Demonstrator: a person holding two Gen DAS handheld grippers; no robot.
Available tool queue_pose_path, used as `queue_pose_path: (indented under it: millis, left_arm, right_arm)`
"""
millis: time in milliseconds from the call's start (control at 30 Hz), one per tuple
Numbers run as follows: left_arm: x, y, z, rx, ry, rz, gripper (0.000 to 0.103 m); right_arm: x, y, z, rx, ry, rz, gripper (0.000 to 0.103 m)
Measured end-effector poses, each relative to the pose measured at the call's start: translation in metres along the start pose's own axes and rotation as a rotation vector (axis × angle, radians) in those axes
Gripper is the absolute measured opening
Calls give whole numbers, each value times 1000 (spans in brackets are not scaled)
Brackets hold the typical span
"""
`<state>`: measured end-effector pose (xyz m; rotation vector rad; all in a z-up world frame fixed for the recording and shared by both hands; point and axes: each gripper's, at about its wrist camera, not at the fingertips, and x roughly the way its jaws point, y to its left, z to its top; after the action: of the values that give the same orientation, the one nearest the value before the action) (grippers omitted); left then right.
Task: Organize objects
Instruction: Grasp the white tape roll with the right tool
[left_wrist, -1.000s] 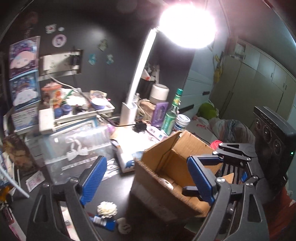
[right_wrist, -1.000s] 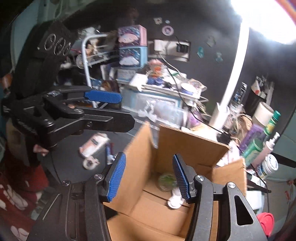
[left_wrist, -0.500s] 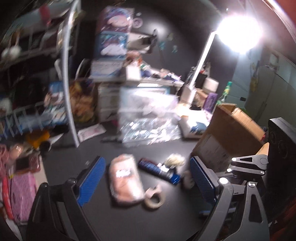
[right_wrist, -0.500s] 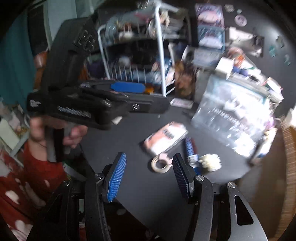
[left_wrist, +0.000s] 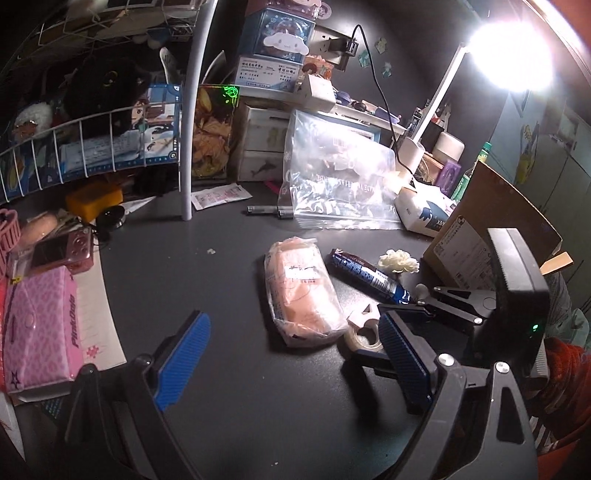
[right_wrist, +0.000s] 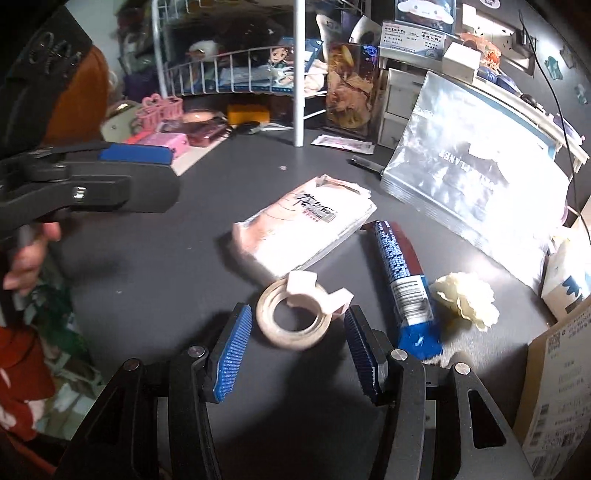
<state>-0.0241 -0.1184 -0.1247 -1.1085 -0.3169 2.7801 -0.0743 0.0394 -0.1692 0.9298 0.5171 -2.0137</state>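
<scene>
Tape roll, frame centre, lies just beyond right gripper's parted, empty jaws; pick-up approach, next advance and close.

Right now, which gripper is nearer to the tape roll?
Right. The right gripper hangs just before the tape roll, open jaws flanking it; the left gripper sits farther off, beside the tissue pack.

Wall: dark, stickers, a power strip.
Light: white desk lamp, glaring.
Table: dark grey top.
Rack: white wire shelf.
Doors: pale cupboard doors.
</scene>
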Motion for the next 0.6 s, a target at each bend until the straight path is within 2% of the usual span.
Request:
queue_pose_path:
  millis: [67, 133, 333, 433, 533, 600]
  left_arm:
    - [-1, -2, 1, 5, -2, -3, 91]
    - [0, -4, 4, 10, -1, -4, 91]
    - [3, -16, 8, 37, 17, -32, 91]
    - [7, -31, 10, 63, 49, -88, 91]
    - [7, -48, 15, 92, 68, -173, 81]
    - [5, -60, 20, 104, 71, -208, 64]
  right_arm:
    - [2, 0, 2, 7, -4, -9, 48]
    - [2, 0, 3, 11, -11, -28, 38]
    - [-8, 3, -2, -11, -20, -15, 37]
    - [-25, 4, -2, -13, -44, 15, 37]
    - [-47, 7, 1, -18, -84, 48, 37]
    - [-63, 9, 4, -28, -119, 58, 37]
